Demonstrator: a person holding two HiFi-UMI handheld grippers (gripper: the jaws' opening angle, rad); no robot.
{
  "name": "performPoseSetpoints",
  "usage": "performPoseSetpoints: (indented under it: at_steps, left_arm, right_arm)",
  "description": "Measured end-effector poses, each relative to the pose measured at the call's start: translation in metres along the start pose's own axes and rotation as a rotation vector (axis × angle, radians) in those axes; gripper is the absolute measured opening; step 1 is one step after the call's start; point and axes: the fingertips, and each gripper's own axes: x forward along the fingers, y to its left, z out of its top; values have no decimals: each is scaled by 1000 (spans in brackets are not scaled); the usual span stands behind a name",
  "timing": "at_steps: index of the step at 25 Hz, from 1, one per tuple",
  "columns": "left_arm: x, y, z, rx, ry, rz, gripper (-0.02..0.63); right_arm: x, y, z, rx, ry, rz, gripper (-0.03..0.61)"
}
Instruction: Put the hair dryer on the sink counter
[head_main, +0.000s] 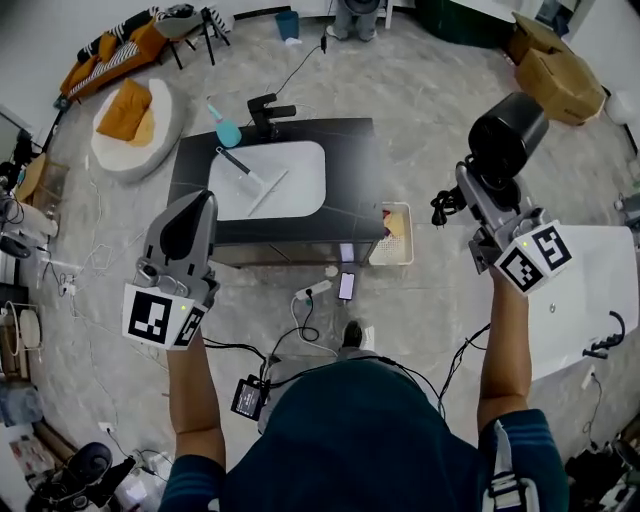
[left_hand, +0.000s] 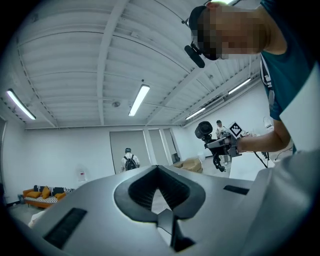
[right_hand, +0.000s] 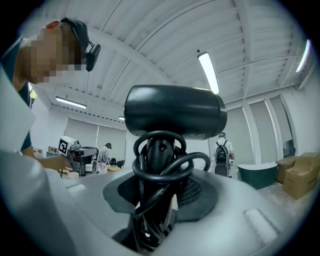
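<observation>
My right gripper (head_main: 482, 200) is shut on the handle of a black hair dryer (head_main: 507, 135), held upright in the air to the right of the sink counter (head_main: 355, 165). In the right gripper view the hair dryer (right_hand: 173, 117) rises from the jaws (right_hand: 157, 200), its cord coiled round the handle. My left gripper (head_main: 192, 215) hangs in front of the counter's left end, shut and empty. Its jaws (left_hand: 159, 192) point at the ceiling in the left gripper view, where the hair dryer (left_hand: 204, 130) shows far off. The dark counter holds a white basin (head_main: 300, 185) and a black faucet (head_main: 268, 112).
A teal brush (head_main: 226, 129) lies on the counter's back left and a white tool (head_main: 255, 180) lies in the basin. A tray (head_main: 397, 240), a phone (head_main: 346, 286) and cables lie on the floor in front. A white table (head_main: 600, 290) stands right; cardboard boxes (head_main: 555, 55) far right.
</observation>
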Motion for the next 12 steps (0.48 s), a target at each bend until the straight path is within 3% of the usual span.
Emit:
performPoseSetpoints:
  at_steps: [12]
  left_arm:
    - [32, 11, -45, 30, 84, 75, 5]
  right_arm:
    - [94, -69, -69, 18, 107, 65, 163]
